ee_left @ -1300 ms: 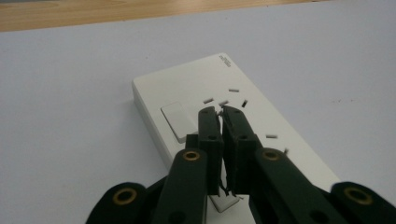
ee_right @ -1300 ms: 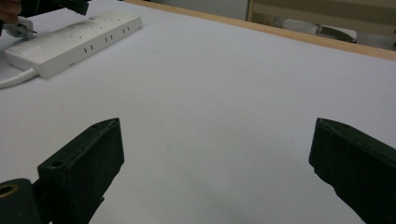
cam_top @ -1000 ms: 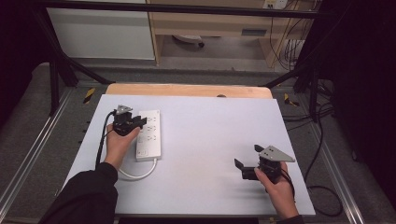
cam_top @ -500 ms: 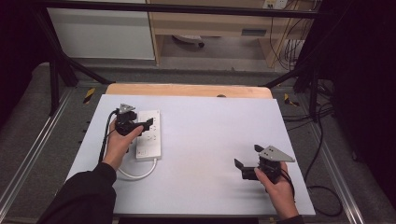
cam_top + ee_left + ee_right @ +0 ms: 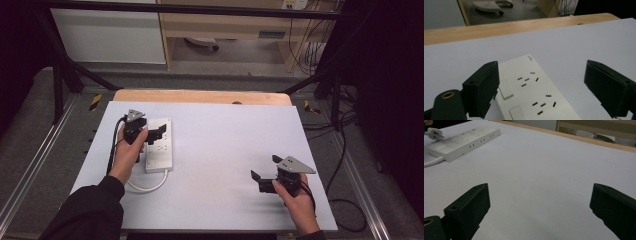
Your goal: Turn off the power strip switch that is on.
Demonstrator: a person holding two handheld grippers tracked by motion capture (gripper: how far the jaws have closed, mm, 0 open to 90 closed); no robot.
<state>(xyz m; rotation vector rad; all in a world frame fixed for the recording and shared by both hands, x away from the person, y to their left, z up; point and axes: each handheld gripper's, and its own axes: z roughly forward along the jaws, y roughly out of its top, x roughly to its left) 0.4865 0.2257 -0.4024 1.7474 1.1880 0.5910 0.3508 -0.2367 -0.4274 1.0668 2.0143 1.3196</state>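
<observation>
The left gripper (image 5: 159, 133) is hovering, jaws spread, over the white power strip (image 5: 159, 144) lying at the surface's (image 5: 225, 145) left, while the right gripper (image 5: 264, 172), jaws also spread, is resting near its right edge.

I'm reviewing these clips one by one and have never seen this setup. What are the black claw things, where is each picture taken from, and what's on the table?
No robot here: a person holds a hand-operated two-jaw gripper in each hand. The high view looks down from above the person's side of the white table. The left gripper hovers over a white power strip, whose white cord loops toward the person. The right gripper sits over bare table nearer the person. The other two pictures come from cameras riding on each gripper, looking out between its black jaws. The left gripper view shows the strip's sockets and switches between wide-apart jaws; the right gripper view shows the strip farther off. Both grippers are open and hold nothing.
</observation>
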